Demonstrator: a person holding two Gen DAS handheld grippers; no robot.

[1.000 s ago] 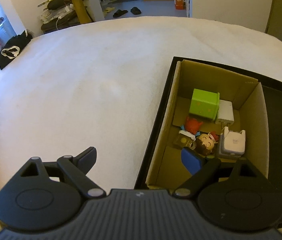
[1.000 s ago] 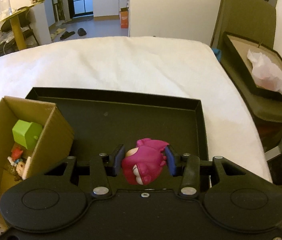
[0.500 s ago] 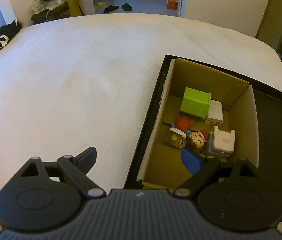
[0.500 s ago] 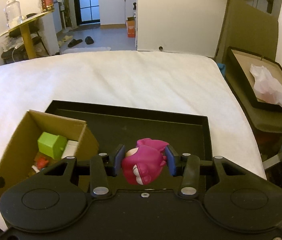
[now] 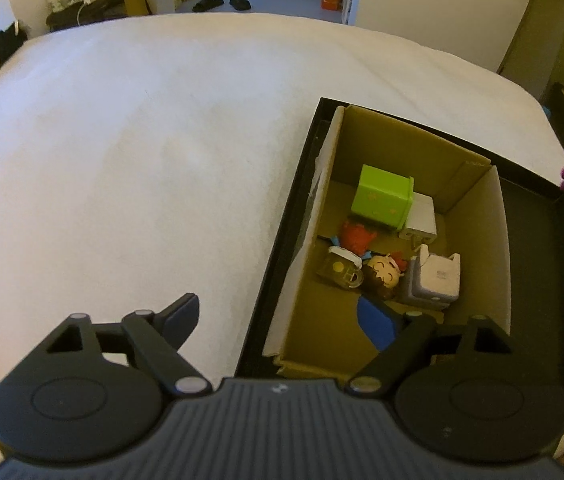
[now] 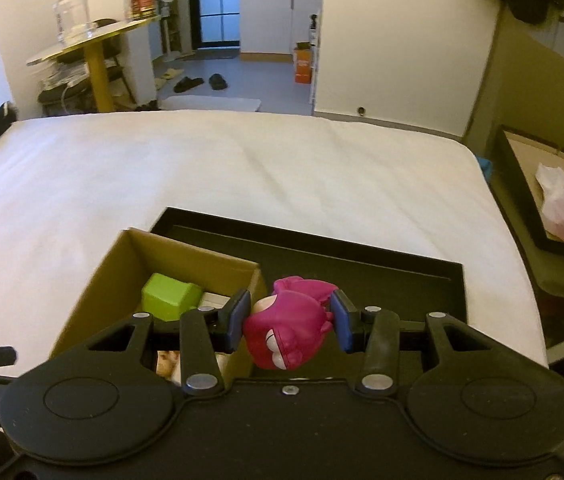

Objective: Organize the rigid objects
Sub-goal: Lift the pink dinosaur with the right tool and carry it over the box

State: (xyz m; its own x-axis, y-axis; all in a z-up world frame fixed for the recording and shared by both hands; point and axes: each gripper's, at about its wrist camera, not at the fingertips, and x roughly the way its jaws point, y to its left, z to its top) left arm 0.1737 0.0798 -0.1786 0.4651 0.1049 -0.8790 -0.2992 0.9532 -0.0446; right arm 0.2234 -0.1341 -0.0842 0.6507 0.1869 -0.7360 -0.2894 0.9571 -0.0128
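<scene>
White bedcover (image 6: 242,168) spans nearly all of both views, a soft, broad surface with the sorting gear set at its near right corner. Room beyond it: grey floor with slippers (image 6: 198,82), a yellow-legged side table (image 6: 94,40) carrying a glass jar, white walls, and off the bed's right edge a second flat box holding crumpled white plastic. Black tray (image 6: 402,276) lies on the cover; a brown cardboard box (image 5: 402,140) fills the tray's left end, the tray's right part bare. The box seems to be the collecting bin: green cube (image 5: 384,196) near its far wall, white charger just beside the cube, a red figure, a small doll head (image 5: 382,278), and a white-grey block (image 5: 440,280) clustered toward the right wall, several touching. Right gripper (image 6: 290,326) pinches a magenta toy figure (image 6: 288,328) between blue pads, the toy tilted face-down, held over the box's right wall, likely so it can be dropped among the others. Left gripper (image 5: 282,320) hangs over the box's near left corner with jaws spread wide but closing, nothing gripped; one finger hangs over the bedcover outside the tray, the other inside the box, perhaps to steady the left wall.
</scene>
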